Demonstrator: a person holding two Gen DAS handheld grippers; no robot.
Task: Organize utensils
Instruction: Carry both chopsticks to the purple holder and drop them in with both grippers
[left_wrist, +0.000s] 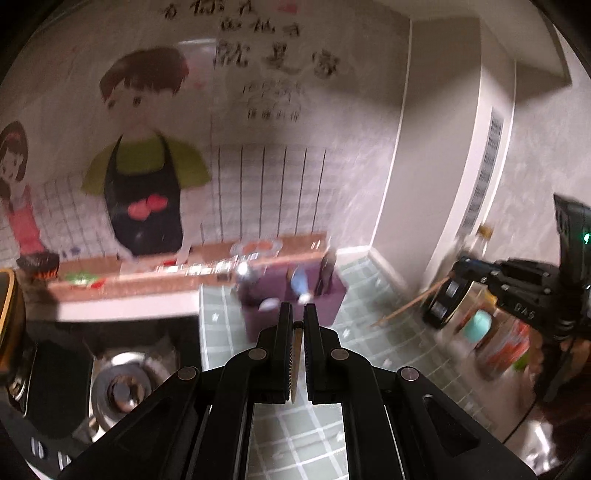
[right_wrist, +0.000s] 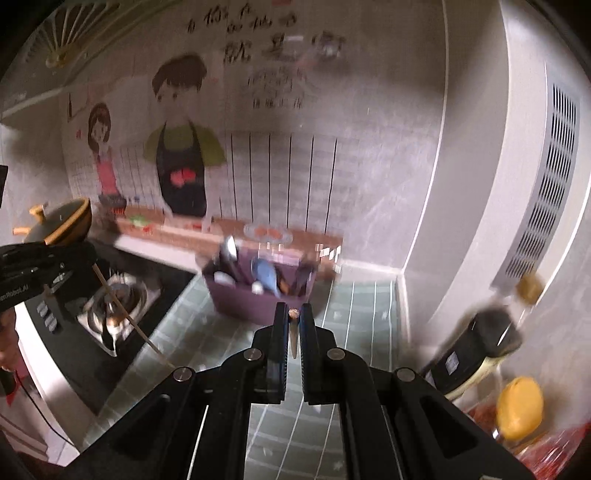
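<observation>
Each tongs, left (left_wrist: 298, 314) and right (right_wrist: 294, 314), was clamped on one light, stiff, slippery chopstick (left_wrist: 296, 363) (right_wrist: 293, 332) near its thick end, below the purple holder (right_wrist: 255, 301) at mid-frame.

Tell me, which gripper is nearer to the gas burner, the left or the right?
Left. The left gripper is up beside the burner, at the counter's stove side. The right gripper is farther off over the green tiles, toward the dark bottle.
</observation>
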